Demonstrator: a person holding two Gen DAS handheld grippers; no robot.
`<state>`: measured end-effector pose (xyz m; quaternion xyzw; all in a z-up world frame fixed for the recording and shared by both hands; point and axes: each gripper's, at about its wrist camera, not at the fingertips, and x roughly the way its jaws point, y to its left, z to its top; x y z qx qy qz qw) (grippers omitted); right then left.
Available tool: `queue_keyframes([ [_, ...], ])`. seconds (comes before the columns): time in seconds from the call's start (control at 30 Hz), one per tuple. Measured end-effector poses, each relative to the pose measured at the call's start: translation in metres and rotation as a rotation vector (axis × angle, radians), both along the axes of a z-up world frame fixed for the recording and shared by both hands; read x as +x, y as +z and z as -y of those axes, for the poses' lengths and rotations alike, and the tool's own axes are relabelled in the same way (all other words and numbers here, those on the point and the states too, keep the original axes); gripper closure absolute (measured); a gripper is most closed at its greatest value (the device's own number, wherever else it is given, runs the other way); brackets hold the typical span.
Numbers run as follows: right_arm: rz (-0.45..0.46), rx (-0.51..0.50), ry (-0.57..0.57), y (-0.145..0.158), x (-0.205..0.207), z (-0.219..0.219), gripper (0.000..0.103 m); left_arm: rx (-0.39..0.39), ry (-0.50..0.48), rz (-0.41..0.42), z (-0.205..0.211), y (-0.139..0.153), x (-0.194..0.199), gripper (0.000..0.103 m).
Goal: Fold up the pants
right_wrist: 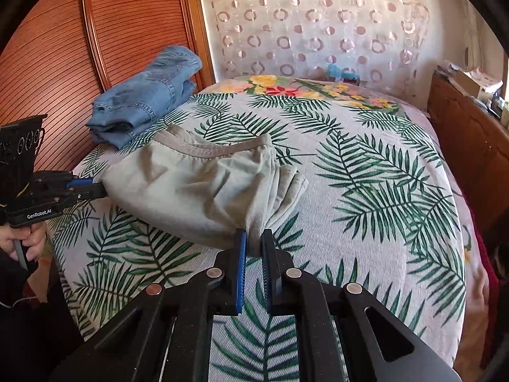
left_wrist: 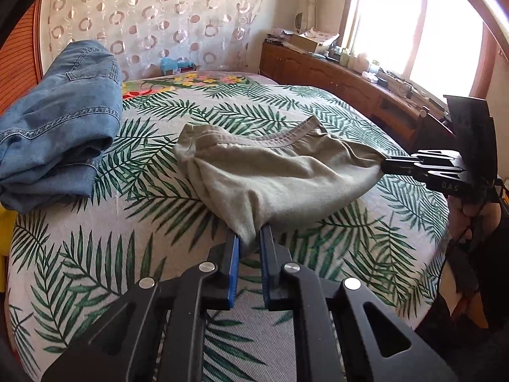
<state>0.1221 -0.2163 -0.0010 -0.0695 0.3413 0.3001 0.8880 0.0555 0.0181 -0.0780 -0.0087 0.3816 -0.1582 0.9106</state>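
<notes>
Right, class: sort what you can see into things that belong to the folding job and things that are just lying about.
Part of the job:
- grey pants, gripped at two ends
- left gripper, shut on the pants
- right gripper, shut on the pants
- bed, the work surface

Just lying about:
- folded jeans
- boxes and clutter on the wooden cabinet
- patterned curtain

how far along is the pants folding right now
Done: the folded blue denim jeans sit at the patterned bedspread's far edge. In hand: the grey-green cotton pants, bunched, with the left gripper and right gripper each shut on an end. Left: lay this pair flat, fold it and stack it.
</notes>
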Motion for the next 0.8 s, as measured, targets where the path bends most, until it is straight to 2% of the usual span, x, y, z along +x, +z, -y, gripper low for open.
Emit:
queue_keyframes([
  [0.3, -0.004, 0.007, 0.007, 0.007, -0.042, 0.015, 0.094, 0.009, -0.035, -0.015, 0.011, 0.003, -0.032, 0.09],
  [0.4, -0.012, 0.001, 0.013, 0.006, -0.052, 0.018, 0.094, 0.01, -0.023, -0.049, 0.012, -0.004, -0.031, 0.09],
  [0.5, -0.023, -0.027, 0.018, 0.001, -0.057, 0.013, 0.094, 0.014, -0.005, -0.069, 0.012, -0.009, -0.027, 0.081],
  [0.7, -0.034, -0.007, -0.003, 0.002, -0.058, 0.015, 0.093, 0.007, 0.017, -0.04, 0.009, -0.004, -0.03, 0.04],
  [0.73, -0.034, -0.007, -0.004, 0.002, -0.059, 0.016, 0.093, 0.003, 0.024, -0.034, 0.008, -0.002, -0.03, 0.027],
  [0.77, -0.033, -0.009, -0.008, 0.003, -0.061, 0.017, 0.093, -0.006, 0.03, -0.024, 0.006, 0.0, -0.03, 0.022],
  [0.8, -0.03, -0.011, -0.011, 0.003, -0.062, 0.017, 0.093, -0.014, 0.033, -0.017, 0.004, 0.001, -0.029, 0.021],
])
